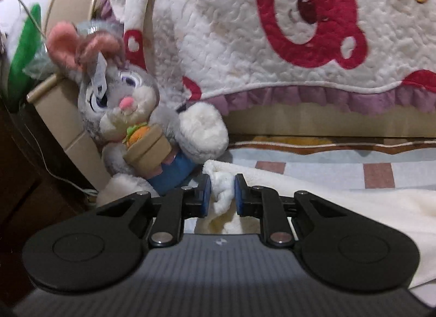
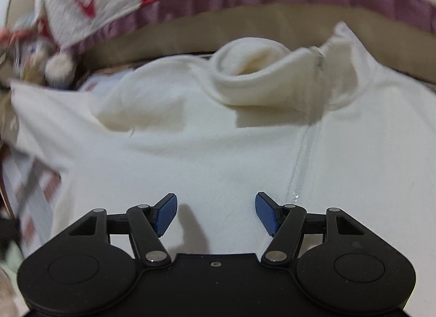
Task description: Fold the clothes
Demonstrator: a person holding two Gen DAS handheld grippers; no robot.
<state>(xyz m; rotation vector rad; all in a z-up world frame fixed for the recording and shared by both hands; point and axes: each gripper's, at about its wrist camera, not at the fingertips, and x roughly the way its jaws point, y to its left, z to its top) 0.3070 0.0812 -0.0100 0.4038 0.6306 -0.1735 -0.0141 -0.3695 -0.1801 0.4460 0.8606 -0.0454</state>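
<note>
We hold the cream fleece jacket (image 2: 190, 139) by a bunched edge in our left tool (image 1: 222, 194); our right tool (image 2: 216, 214), spread wide, hovers just left of its zipper (image 2: 297, 169).

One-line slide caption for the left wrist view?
Left gripper pinches cream fleece garment beside plush rabbit.

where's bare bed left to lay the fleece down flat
Free: checked sheet between the cream fleece jacket and the sofa base. Crowded: the left corner, where the plush rabbit sits beside the left gripper.
</note>
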